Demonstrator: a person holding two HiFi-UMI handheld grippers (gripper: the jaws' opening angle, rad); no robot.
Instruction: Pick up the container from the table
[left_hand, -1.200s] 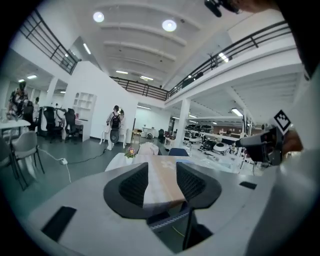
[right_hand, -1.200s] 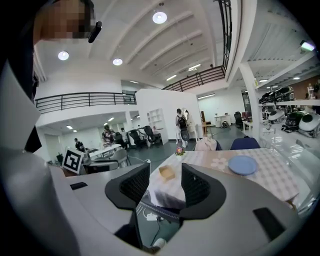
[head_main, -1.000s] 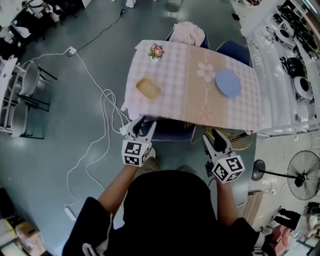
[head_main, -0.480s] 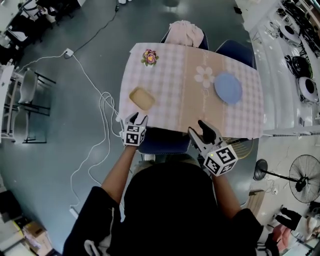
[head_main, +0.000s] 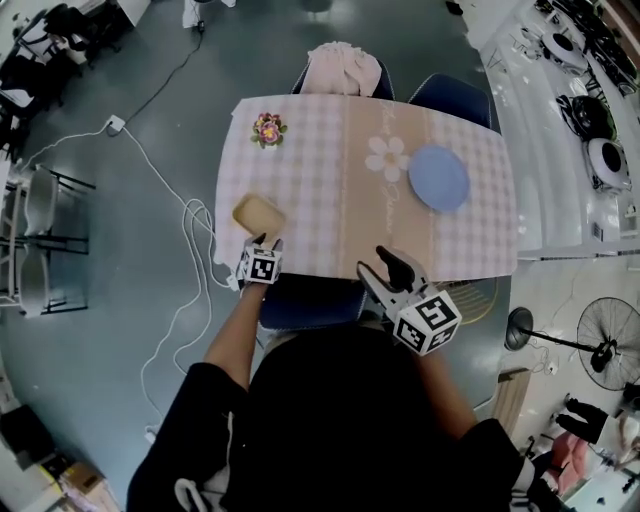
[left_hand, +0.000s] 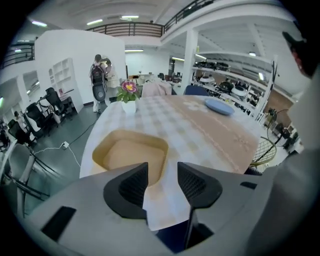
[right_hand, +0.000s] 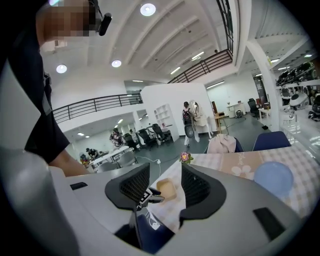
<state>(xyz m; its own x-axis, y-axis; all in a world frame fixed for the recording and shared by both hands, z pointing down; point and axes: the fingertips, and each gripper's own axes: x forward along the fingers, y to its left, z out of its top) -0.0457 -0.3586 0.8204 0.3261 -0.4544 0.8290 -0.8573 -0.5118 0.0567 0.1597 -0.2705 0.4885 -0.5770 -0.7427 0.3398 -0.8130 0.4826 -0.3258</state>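
Observation:
The container (head_main: 258, 213) is a shallow tan tray with rounded corners, lying empty near the front left corner of the table (head_main: 330, 225). My left gripper (head_main: 263, 242) hangs at the table's front edge just short of it, tilted down, jaws open and empty. In the left gripper view the container (left_hand: 131, 155) lies just beyond the left jaw tip of the left gripper (left_hand: 162, 181). My right gripper (head_main: 386, 264) is held open and empty over the front edge at the middle. In the right gripper view the container (right_hand: 166, 187) shows far off between the right gripper's (right_hand: 165, 186) jaws.
A small flower pot (head_main: 267, 129) stands at the far left corner and a blue plate (head_main: 438, 178) lies on the right half. Blue chairs (head_main: 303, 298) are tucked under the near and far sides. White cables (head_main: 190, 230) trail over the floor on the left.
Both grippers have moved forward to the table's front edge. The left one has come down and tipped toward the container.

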